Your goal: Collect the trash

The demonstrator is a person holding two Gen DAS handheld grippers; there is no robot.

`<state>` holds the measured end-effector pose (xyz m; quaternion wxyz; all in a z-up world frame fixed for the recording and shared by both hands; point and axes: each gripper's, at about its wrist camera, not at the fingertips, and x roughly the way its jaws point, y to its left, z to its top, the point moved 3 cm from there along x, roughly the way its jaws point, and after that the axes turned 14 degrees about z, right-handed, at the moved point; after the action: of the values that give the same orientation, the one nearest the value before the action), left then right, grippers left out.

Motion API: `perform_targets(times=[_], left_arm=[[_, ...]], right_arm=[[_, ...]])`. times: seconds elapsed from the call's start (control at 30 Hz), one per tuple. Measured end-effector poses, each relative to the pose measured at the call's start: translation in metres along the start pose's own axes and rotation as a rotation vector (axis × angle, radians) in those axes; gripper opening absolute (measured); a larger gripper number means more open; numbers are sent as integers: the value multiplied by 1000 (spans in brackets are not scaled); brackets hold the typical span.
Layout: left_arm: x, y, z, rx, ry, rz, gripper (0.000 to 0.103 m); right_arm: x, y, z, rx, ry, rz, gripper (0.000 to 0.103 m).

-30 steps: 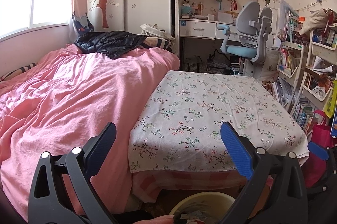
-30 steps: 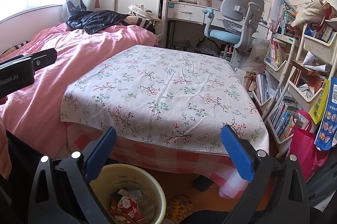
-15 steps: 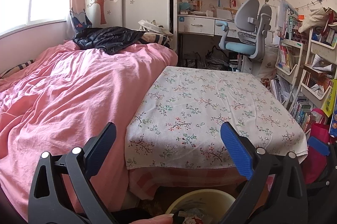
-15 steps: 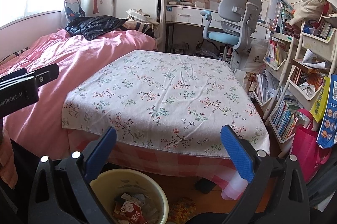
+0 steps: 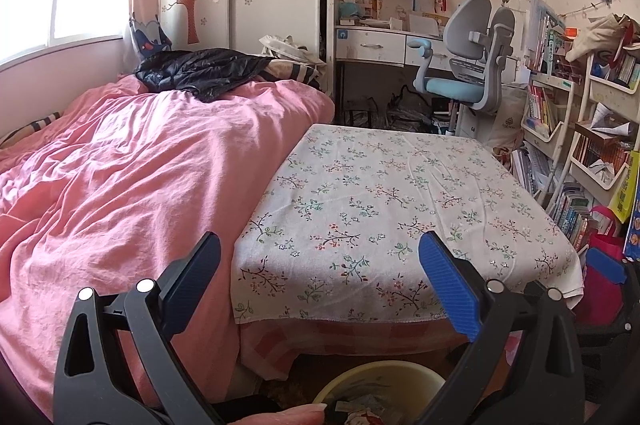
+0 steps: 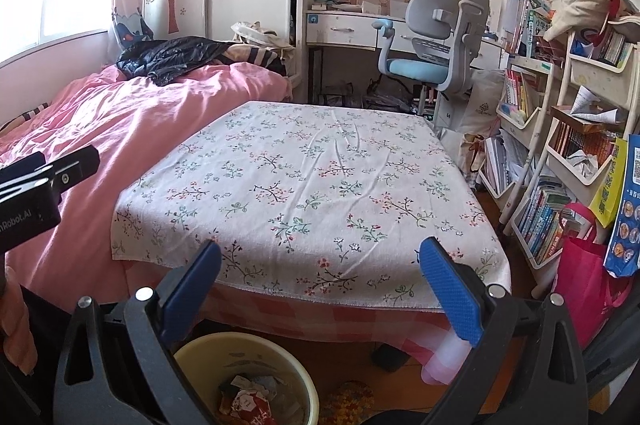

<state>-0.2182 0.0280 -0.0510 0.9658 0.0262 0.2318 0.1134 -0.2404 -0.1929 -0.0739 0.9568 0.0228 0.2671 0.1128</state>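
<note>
1. The pink rumpled duvet [image 5: 120,193] fills the left of the room, with a black shiny jacket [image 5: 200,69] at its far end.
2. The low table under a white floral cloth [image 6: 304,193] sits just right of it; its top shows no loose litter.
3. The pale yellow round plastic bin [image 6: 200,349] stands on the floor at the table's near edge, with crumpled red-and-white wrappers [image 6: 248,399] inside.
4. The left gripper [image 5: 320,277] and right gripper [image 6: 320,281] both hover near the bin, blue pads wide apart, holding nothing.
5. Judging from this, the table looks done; scan the floor near the bin and the shelves at right before stopping, keeping both pairs of fingers spread until over a piece.
</note>
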Motion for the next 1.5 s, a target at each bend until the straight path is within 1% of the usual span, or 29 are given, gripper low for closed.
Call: perform_targets(times=[0.27, 0.47, 0.53, 0.63, 0.77, 0.93, 1.1, 1.17, 1.3, 1.4, 1.5], left_arm=[[1, -6, 3, 13, -5, -1, 96], [12, -2, 26, -18, -8, -7, 96], [20, -2, 37, -31, -14, -13, 96], [35, -7, 54, -25, -26, -8, 96], [57, -15, 72, -31, -18, -19, 96], [83, -31, 92, -23, -20, -31, 96], [109, -46, 105, -16, -13, -32, 96], [118, -49, 108, -23, -5, -36, 96], [134, -51, 112, -47, 6, -40, 96], [149, -51, 112, -75, 57, -67, 95], [160, -53, 112, -47, 77, -29, 95]], right_arm=[[4, -2, 1, 20, 3, 15, 95], [13, -14, 20, 24, -9, 12, 95], [21, -17, 31, 13, -13, 6, 95], [34, -22, 45, -1, -11, 0, 95], [49, -34, 62, 7, -16, 2, 95], [73, -51, 74, 37, 8, 4, 95], [97, -62, 84, 32, 34, 1, 95], [108, -67, 87, 40, 58, 1, 95], [136, -81, 87, 63, 133, -10, 95], [164, -94, 81, 87, 224, -23, 95], [188, -108, 77, 108, 304, -33, 95]])
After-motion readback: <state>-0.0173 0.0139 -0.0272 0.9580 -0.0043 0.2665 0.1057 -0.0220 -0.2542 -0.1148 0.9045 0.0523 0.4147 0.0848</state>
